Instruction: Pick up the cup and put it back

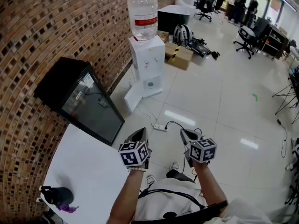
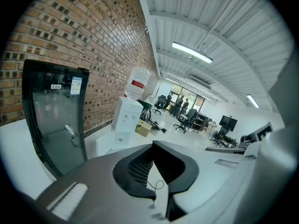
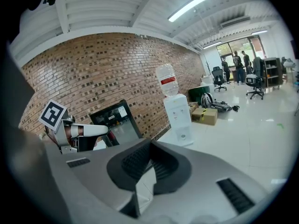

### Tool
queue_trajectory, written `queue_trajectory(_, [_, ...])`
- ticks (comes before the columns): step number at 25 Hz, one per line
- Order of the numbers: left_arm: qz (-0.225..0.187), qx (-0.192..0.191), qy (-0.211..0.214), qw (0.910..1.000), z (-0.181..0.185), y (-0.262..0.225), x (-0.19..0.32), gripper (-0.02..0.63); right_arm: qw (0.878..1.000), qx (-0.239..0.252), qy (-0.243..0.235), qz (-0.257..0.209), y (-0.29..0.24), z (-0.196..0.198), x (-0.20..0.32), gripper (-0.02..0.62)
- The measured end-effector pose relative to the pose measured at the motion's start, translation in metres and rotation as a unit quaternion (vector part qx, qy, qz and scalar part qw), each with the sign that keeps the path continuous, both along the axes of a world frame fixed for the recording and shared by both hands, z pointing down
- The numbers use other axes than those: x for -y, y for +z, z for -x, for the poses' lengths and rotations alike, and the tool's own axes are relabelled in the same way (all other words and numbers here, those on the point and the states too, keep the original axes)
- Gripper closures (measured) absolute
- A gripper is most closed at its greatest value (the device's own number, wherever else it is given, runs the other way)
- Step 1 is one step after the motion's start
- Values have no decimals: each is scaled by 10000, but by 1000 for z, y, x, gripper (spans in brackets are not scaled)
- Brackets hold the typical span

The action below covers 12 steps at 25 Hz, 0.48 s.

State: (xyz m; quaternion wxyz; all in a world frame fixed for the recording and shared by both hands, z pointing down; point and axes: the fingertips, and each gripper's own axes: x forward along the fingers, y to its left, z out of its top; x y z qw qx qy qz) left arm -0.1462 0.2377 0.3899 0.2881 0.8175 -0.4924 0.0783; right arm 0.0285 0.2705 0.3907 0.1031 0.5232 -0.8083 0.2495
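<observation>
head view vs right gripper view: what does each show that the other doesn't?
Head view only: the dark cup on the white table, and a power strip on the floor. Right gripper view only: the ceiling lights. Both: the water dispenser, the brick wall, the black glass-door cabinet and the left gripper.

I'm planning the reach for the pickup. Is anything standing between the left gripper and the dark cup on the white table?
Nothing visible does. Only bare white tabletop lies between the left gripper and the dark cup. The black glass-fronted cabinet stands farther back on the table, off that line.
</observation>
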Motion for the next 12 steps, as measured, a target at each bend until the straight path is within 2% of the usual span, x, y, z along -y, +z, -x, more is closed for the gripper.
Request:
queue_trajectory(6, [45,9,-21,10000,-2,3,-1,606,10000,5,2,42,5,-4,-2,586])
queue_trajectory(12, [123,60,-102,9999,-10,10,10,606,9999,101,77,10,13,-25,7,584])
